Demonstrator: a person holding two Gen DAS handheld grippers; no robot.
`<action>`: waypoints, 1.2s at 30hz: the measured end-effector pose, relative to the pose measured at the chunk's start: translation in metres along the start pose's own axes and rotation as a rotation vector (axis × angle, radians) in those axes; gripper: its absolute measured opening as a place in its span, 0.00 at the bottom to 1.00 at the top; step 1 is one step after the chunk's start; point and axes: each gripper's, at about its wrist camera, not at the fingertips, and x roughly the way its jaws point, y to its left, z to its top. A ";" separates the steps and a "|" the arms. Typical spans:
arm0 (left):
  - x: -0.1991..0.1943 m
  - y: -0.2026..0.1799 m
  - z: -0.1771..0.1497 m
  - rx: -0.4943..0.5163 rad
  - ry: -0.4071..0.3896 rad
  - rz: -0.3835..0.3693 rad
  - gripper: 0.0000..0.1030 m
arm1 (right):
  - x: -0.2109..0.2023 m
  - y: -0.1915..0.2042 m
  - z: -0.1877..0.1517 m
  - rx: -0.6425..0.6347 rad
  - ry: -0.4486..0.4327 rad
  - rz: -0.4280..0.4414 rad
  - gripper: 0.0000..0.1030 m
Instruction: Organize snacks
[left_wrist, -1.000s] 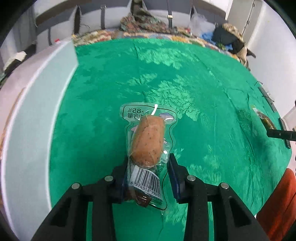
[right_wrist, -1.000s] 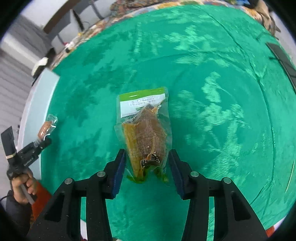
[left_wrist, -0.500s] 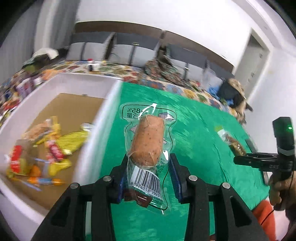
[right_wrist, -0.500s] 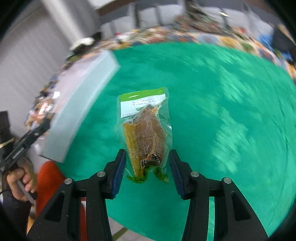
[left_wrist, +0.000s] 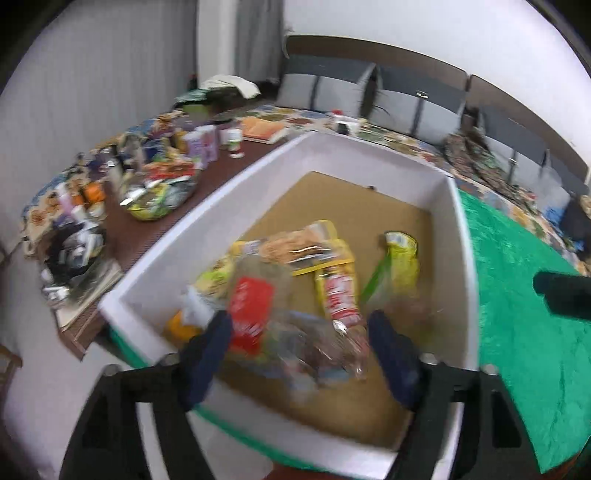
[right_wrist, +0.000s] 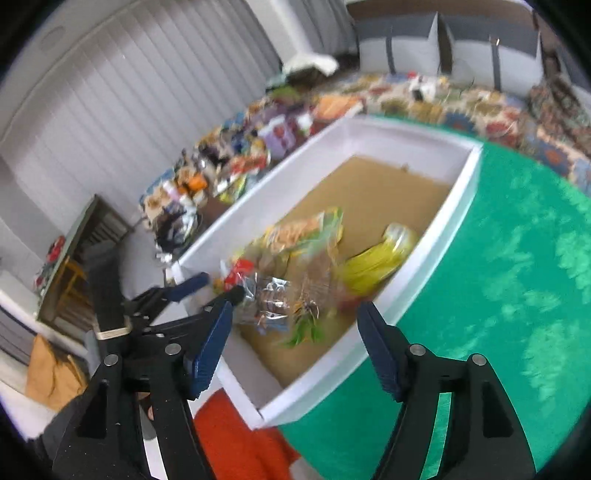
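Note:
A white box (left_wrist: 466, 258) (right_wrist: 456, 206) with a brown cardboard floor holds several snack packets. My left gripper (left_wrist: 300, 334) hangs over its near end, its jaws opening. A blurred clear sausage packet (left_wrist: 325, 350) lies loose between the pads, touching neither. My right gripper (right_wrist: 295, 326) is over the box's near corner, jaws opening too. The brown snack packet (right_wrist: 308, 295) with green ends is blurred below and ahead of it, free of the pads. The left gripper (right_wrist: 212, 290) also shows in the right wrist view. A dark part of the right gripper (left_wrist: 565, 295) shows in the left wrist view.
The box stands at the edge of a green tablecloth (left_wrist: 524, 302) (right_wrist: 517, 258). Beyond it is a brown side table (left_wrist: 147, 184) crowded with bottles and packets. Grey cushions (left_wrist: 413, 107) line the far wall. A red cloth (right_wrist: 236, 435) lies below the box's corner.
Both grippers swung left from above the green cloth to over the white box. Both sets of jaws have spread, and the sausage packet and the brown snack packet have left the pads.

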 end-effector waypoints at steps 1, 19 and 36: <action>-0.003 -0.001 -0.005 0.018 -0.012 0.022 0.82 | 0.005 0.002 -0.004 0.003 0.013 0.000 0.72; -0.083 -0.026 -0.002 -0.014 -0.162 0.172 1.00 | -0.040 0.002 -0.033 -0.089 -0.080 -0.269 0.83; -0.083 -0.024 -0.005 -0.032 -0.129 0.175 1.00 | -0.030 0.035 -0.029 -0.166 -0.060 -0.296 0.83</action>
